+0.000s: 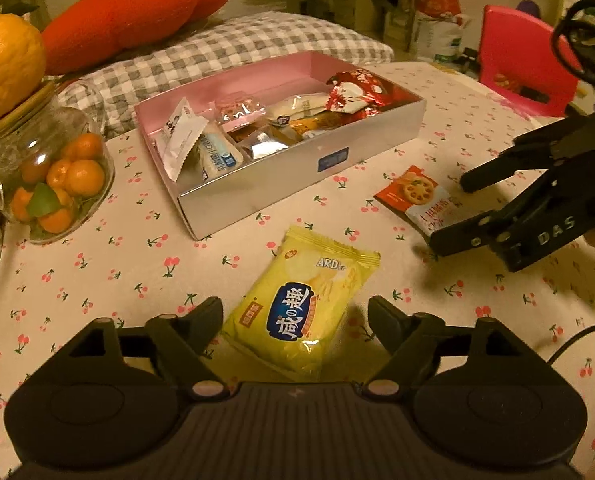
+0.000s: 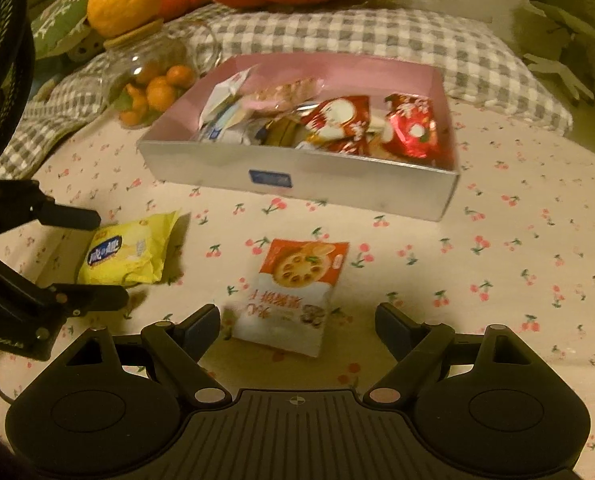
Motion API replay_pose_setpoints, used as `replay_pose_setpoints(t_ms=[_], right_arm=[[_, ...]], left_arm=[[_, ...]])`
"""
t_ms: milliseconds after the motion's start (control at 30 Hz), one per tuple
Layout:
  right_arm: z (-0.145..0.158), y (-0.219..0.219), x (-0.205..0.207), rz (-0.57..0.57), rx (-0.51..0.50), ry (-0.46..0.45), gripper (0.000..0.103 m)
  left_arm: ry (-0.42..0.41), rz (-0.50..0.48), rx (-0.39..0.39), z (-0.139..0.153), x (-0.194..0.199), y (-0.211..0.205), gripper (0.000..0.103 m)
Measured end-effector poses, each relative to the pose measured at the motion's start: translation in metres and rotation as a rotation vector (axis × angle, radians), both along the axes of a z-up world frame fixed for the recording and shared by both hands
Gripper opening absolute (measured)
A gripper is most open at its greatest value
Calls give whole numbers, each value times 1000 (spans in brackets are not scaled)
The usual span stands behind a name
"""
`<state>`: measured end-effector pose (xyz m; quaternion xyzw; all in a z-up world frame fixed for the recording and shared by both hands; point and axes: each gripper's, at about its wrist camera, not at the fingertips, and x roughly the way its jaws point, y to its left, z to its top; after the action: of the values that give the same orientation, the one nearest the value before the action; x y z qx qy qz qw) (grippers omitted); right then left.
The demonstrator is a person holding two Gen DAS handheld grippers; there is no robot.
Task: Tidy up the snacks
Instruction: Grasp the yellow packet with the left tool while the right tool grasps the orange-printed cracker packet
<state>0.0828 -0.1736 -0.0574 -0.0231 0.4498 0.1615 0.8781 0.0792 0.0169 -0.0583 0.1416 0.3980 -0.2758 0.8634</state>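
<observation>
Left gripper (image 1: 295, 316) open astride yellow pkt (image 1: 303, 312), right gripper (image 2: 297, 322) open over red pkt (image 2: 293, 292)

1. Open cherry-print cloth (image 1: 137, 272) is being left between the silver box (image 1: 297, 168) and the yellow packet (image 1: 301, 312).
2. The left edge is being blocked by a glass jar (image 1: 57, 176).
3. Passage behind the box is being closed off by a checked cushion (image 2: 357, 40).

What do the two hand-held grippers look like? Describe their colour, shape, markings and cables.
Both the left gripper and the right gripper are matt black, with two round housings, a ribbed centre plate and angled link bars on pale rivets leading to the fingers. The right gripper carries pale raised lettering on its side, and black cables loop above it.
</observation>
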Motion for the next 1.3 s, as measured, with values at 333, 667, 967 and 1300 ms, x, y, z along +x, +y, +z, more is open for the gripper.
replay_pose_setpoints(t_ms=[333, 667, 967, 1300], right_arm=[[-6, 14, 2, 14, -92, -72, 87], [-5, -15, 14, -79, -65, -61, 87], [-6, 10, 8, 30, -99, -98, 84], [-2, 19, 7, 72, -95, -114, 53]], left_arm=[[15, 34, 49, -10, 13, -5, 78], [50, 143, 31, -8, 22, 8, 72], [64, 158, 12, -9, 22, 5, 71], [83, 164, -7, -5, 23, 0, 54]])
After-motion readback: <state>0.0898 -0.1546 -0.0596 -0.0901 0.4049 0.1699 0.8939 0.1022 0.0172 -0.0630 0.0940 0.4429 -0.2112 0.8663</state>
